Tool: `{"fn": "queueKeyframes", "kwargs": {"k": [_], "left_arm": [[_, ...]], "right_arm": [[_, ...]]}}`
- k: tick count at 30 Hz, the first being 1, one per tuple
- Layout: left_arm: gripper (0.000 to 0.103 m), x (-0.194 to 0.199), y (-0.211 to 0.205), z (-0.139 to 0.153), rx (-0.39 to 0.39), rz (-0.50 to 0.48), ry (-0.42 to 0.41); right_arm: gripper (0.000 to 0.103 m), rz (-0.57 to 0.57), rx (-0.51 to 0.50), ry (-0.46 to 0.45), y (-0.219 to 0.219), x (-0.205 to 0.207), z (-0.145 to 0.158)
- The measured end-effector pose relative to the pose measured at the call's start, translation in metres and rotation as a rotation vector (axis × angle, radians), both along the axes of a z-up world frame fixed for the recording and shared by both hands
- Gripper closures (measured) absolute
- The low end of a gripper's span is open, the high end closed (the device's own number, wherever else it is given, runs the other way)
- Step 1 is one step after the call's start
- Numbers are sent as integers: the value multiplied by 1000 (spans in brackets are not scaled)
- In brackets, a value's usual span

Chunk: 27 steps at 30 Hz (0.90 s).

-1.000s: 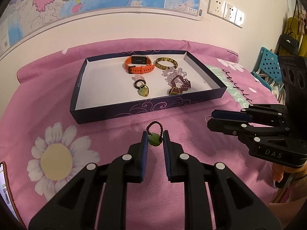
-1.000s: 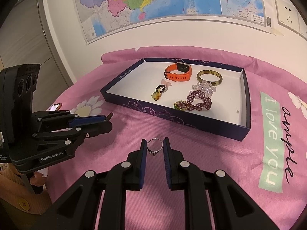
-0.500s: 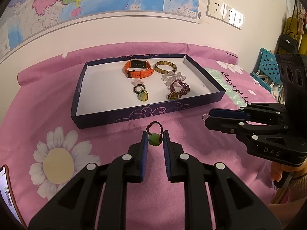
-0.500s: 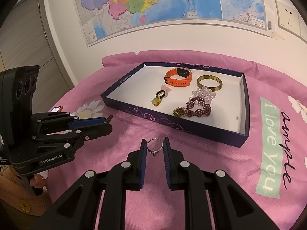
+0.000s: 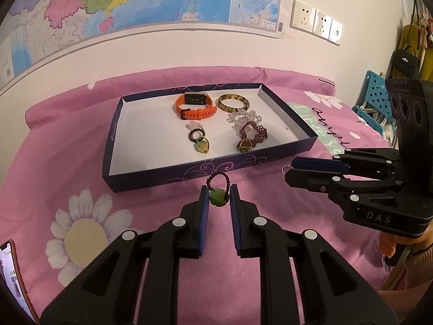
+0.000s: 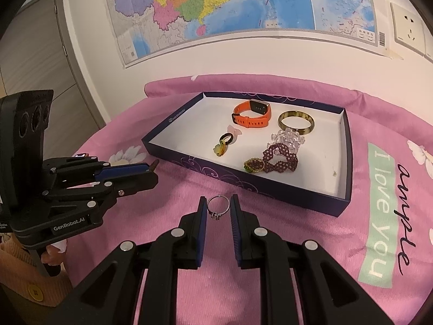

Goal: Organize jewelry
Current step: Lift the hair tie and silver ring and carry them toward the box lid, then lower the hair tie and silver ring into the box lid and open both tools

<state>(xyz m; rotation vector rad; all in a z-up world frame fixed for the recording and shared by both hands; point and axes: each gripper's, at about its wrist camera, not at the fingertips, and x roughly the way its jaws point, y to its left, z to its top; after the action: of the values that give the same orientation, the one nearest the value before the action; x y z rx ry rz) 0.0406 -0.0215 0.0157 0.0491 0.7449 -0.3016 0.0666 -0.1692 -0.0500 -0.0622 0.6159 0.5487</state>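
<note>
My left gripper [image 5: 218,193] is shut on a green stone ring with a dark beaded band [image 5: 218,191], held above the pink bedspread just in front of the dark blue tray [image 5: 173,174]. My right gripper [image 6: 218,206] is shut on a thin silver ring [image 6: 218,207], also short of the tray [image 6: 270,188]. Inside the tray lie an orange watch [image 5: 195,105], a tortoiseshell bangle [image 5: 233,103], a clear bead bracelet [image 5: 245,117], a maroon bead bracelet [image 5: 253,132], and a small ring with a yellow-green stone [image 5: 199,141]. Each gripper shows in the other's view, at the side.
A phone [image 5: 13,276] lies at the bed's left edge. A wall with a map and sockets [image 5: 315,23] rises behind the bed. A blue perforated chair [image 5: 374,97] and hanging bags stand at the right. A door [image 6: 35,54] is at the left.
The tray and its contents look slightly farther and higher in both views; both grippers keep their rings.
</note>
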Motion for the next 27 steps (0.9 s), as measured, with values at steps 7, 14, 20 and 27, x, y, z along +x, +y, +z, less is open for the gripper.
{"fn": "queueKeyframes", "kwargs": {"k": [7,14,20,27], "left_arm": [[87,4,-1,6,6,3,-20],[87,7,-3,8,7,0,-28],[87,14,-2,8,-6,2,-23],[87,20,-2,10,-4,3,-28]], "right_arm": [[88,3,1,-12,0,3,4],[88,6,-1,-18,1,7,6],[88,12,5,-20,1,11,9],[88,9,12,-28,-1,17,13]]}}
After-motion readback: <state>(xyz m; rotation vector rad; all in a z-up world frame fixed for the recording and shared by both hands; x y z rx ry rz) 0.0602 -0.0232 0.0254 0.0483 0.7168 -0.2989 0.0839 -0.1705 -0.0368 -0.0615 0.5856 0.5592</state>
